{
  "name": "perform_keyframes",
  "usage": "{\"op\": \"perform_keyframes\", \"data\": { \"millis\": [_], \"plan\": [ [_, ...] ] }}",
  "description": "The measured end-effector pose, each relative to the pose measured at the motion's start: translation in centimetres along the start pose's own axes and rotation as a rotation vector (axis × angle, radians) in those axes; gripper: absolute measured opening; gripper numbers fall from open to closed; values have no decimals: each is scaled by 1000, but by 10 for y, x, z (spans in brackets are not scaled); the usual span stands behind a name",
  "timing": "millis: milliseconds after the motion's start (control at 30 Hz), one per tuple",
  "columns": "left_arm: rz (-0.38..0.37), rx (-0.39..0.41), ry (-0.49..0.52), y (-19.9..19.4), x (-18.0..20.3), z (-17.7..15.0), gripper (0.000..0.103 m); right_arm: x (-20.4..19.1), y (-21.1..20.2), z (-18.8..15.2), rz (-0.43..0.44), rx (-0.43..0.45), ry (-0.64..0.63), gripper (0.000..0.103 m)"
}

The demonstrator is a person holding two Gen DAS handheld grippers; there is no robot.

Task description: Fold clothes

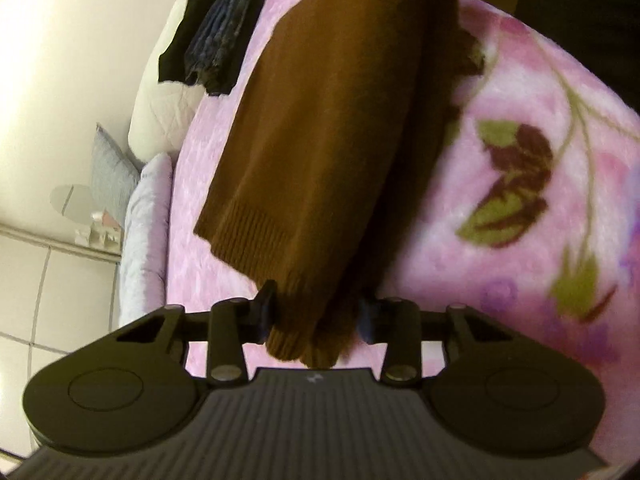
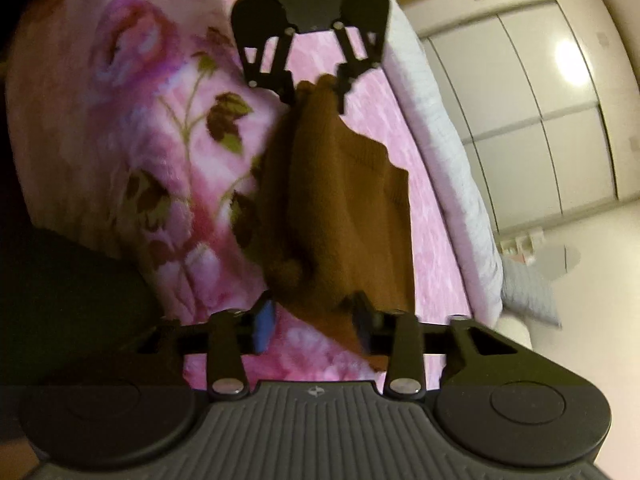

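Note:
A brown knit sweater (image 1: pixel 332 128) hangs stretched between both grippers above a pink floral blanket (image 1: pixel 540 168). My left gripper (image 1: pixel 314 316) is shut on the sweater's ribbed hem end. In the right wrist view my right gripper (image 2: pixel 314 320) is shut on the other end of the brown sweater (image 2: pixel 340 208). The left gripper (image 2: pixel 316 88) shows at the top of that view, clamped on the far end. The sweater is doubled lengthwise and sags between them.
A stack of dark folded clothes (image 1: pixel 216 28) lies on the far part of the bed beside a white pillow (image 1: pixel 160 112). A pale quilt (image 2: pixel 448 168) edges the bed. Wardrobe doors (image 2: pixel 540 100) and tiled floor (image 1: pixel 40 288) lie beyond.

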State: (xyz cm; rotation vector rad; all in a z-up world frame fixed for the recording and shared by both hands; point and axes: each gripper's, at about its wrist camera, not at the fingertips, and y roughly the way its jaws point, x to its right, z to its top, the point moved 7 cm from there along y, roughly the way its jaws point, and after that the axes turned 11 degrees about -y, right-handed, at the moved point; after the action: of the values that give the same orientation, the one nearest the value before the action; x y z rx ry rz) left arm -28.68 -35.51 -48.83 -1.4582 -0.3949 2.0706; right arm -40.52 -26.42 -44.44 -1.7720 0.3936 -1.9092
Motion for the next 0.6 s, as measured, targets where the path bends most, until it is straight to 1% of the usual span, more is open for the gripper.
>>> {"op": "perform_keyframes", "data": {
  "millis": [67,133,200,267,300,333,367,433,500,600],
  "plan": [
    [-10,2,-25,1,-2,0,37,-4,-3,8,3,-5,38,52],
    [-16,4,-41,1,-4,0,39,-6,-2,18,4,-2,59,64],
    [-18,7,-49,0,-6,0,40,0,1,19,8,1,73,66],
    [-10,13,-48,-3,-7,-1,44,6,4,21,12,3,88,64],
    [-3,16,-47,-4,-8,-1,51,9,6,22,14,5,95,58],
    [6,20,-50,-6,-9,-1,60,12,8,23,16,6,102,48],
    [16,23,-54,-7,-11,0,64,15,9,24,18,7,109,43],
    [17,43,-56,-14,-12,3,78,21,13,26,22,10,123,31],
    [21,50,-45,-13,-11,8,85,27,16,27,26,12,138,28],
    [28,55,-23,-10,-10,17,89,36,21,30,33,16,159,24]
  ]
}}
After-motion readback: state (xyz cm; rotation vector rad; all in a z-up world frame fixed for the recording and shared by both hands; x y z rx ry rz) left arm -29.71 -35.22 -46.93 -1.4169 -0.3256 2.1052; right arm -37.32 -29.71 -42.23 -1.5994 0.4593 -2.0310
